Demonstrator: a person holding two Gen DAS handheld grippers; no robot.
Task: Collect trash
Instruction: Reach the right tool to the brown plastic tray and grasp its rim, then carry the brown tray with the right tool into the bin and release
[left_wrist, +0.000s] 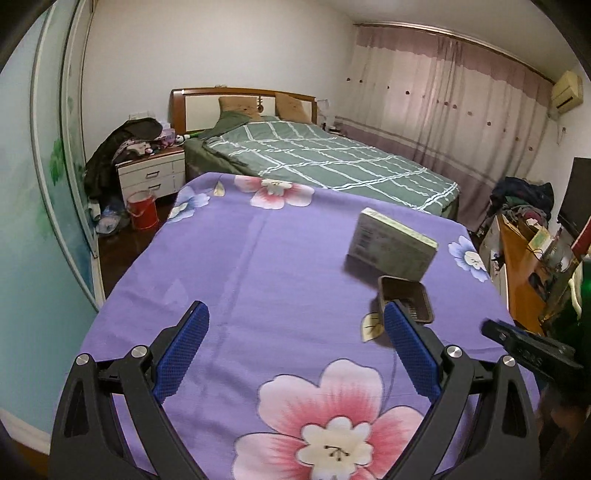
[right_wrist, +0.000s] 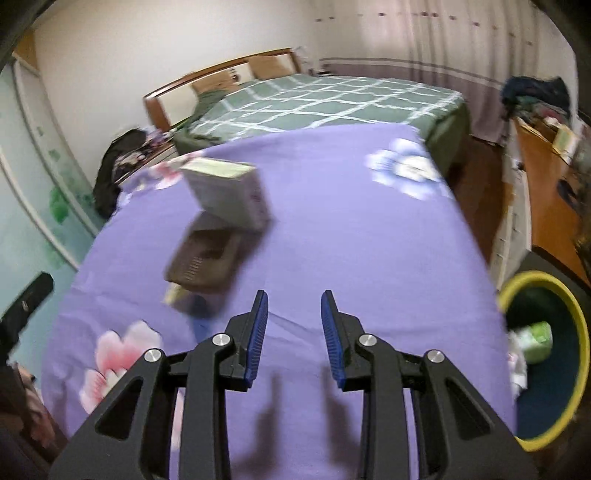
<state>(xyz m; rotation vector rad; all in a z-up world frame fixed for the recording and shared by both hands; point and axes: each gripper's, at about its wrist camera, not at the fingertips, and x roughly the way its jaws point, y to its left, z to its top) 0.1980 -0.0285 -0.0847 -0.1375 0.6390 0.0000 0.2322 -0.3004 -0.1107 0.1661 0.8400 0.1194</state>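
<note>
- Left wrist view: the purple flowered cloth (left_wrist: 258, 266) covers the table ahead of you; beyond it stands the bed with the green checked cover (left_wrist: 332, 162).
- To your right, beside the table, sits the yellow-rimmed bin (right_wrist: 580, 332), with pale green and white trash (right_wrist: 535, 341) already inside.
- On the cloth a pale cardboard box (left_wrist: 391, 245) stands tilted, touching the brown plastic tray (left_wrist: 406, 299) just in front of it.
- Your left gripper (left_wrist: 295, 321) is spread wide and empty; its right finger overlaps the tray's near corner in view, contact unclear.
- Your right gripper (right_wrist: 294, 310) stands partly open, nothing between the pads; box and tray lie ahead to its left, apart from it.
</note>
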